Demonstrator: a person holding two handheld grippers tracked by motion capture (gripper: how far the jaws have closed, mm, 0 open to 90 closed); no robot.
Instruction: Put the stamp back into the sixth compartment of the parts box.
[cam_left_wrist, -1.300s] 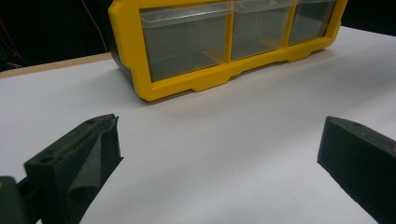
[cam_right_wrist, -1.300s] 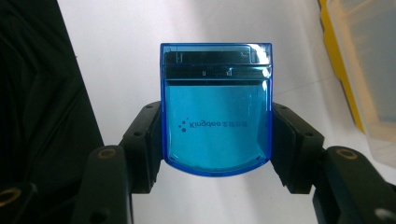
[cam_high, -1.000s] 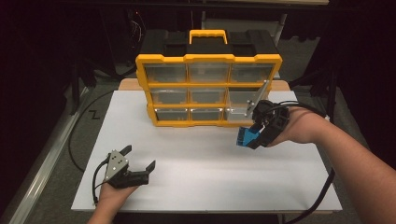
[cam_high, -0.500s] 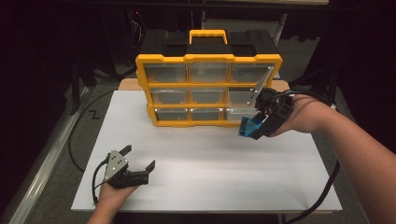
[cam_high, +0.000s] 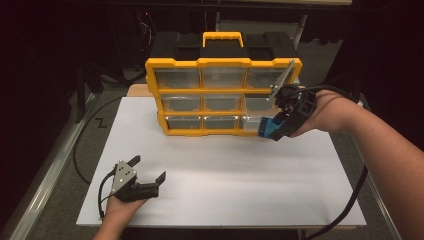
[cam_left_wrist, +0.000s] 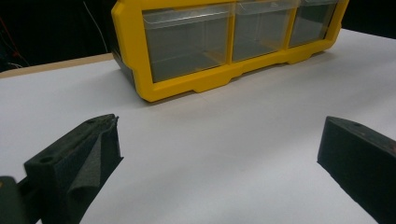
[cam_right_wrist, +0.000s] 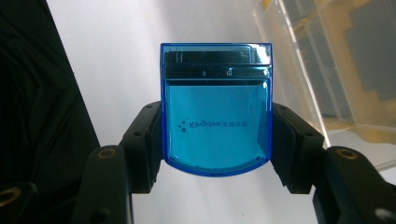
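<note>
A yellow organizer (cam_high: 222, 97) with clear drawers stands at the back of the white tabletop (cam_high: 225, 185). My right gripper (cam_high: 271, 131) hangs in the air by the organizer's lower right corner. It is shut on a translucent blue plastic case (cam_high: 267, 127). In the right gripper view the blue case (cam_right_wrist: 215, 107) is clamped by its two sides between the black pads (cam_right_wrist: 147, 144), and the right gripper (cam_right_wrist: 215, 144) points down at the white surface. My left gripper (cam_high: 148, 168) rests low at the front left, open and holding nothing. The left gripper (cam_left_wrist: 219, 140) faces the organizer (cam_left_wrist: 224, 42).
A black cable (cam_high: 350, 200) trails from the right gripper off the table's right edge. Another cable (cam_high: 80, 145) loops along the left side beside a metal rail (cam_high: 45, 185). Dark surroundings lie behind the organizer.
My right gripper has risen a little with the blue case, closer to the organizer's lower right drawer. The left gripper has stayed where it was.
</note>
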